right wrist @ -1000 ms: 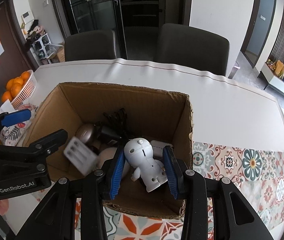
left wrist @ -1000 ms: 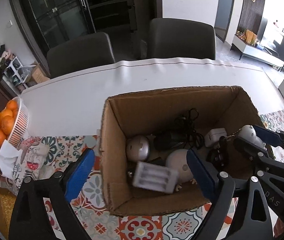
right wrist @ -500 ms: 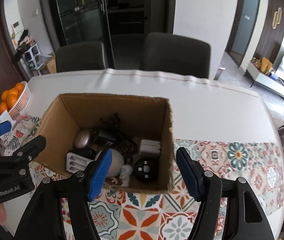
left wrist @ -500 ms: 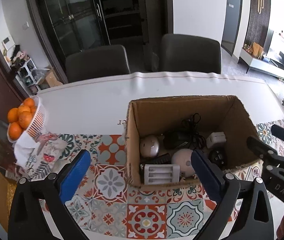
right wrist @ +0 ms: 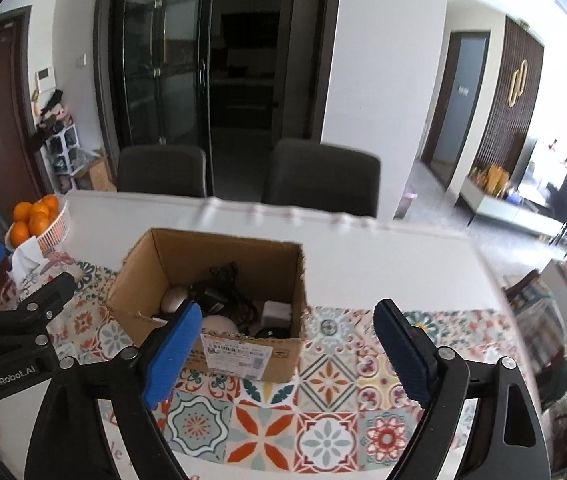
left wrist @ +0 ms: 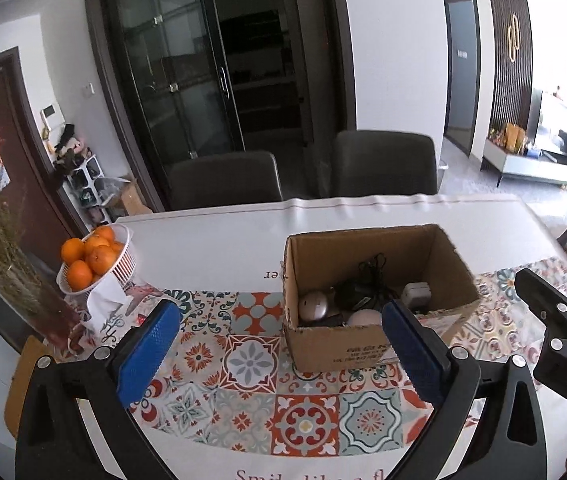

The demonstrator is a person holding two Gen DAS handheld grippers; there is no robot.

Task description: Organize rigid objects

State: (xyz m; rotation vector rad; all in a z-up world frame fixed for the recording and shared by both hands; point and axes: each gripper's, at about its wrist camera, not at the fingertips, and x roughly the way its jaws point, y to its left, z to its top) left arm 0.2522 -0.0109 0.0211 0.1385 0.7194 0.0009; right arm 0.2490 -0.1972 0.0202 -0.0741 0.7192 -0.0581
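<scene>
An open cardboard box (left wrist: 335,344) stands on the patterned mat and holds a silver round gadget (left wrist: 312,307), a black cable bundle (left wrist: 367,280), a white plug (left wrist: 415,292) and a pale dome (left wrist: 363,316). My left gripper (left wrist: 278,312) hangs open above and in front of the box, with nothing between its blue pads. In the right wrist view the same box (right wrist: 243,360) lies below my right gripper (right wrist: 287,312), whose jaws are opening and empty. Each gripper shows at the edge of the other's view: the right gripper (left wrist: 555,320), the left gripper (right wrist: 23,320).
A white basket of oranges (left wrist: 95,260) and a vase of dried stems (left wrist: 3,260) stand at the table's left. Two dark chairs (left wrist: 223,176) face the far edge. The tiled mat (left wrist: 303,400) covers the near half of the white table (left wrist: 223,248).
Both grippers have drawn back and up out of the box. The right one let go of a white robot figure, and its jaws spread. A white battery holder dropped into the box.
</scene>
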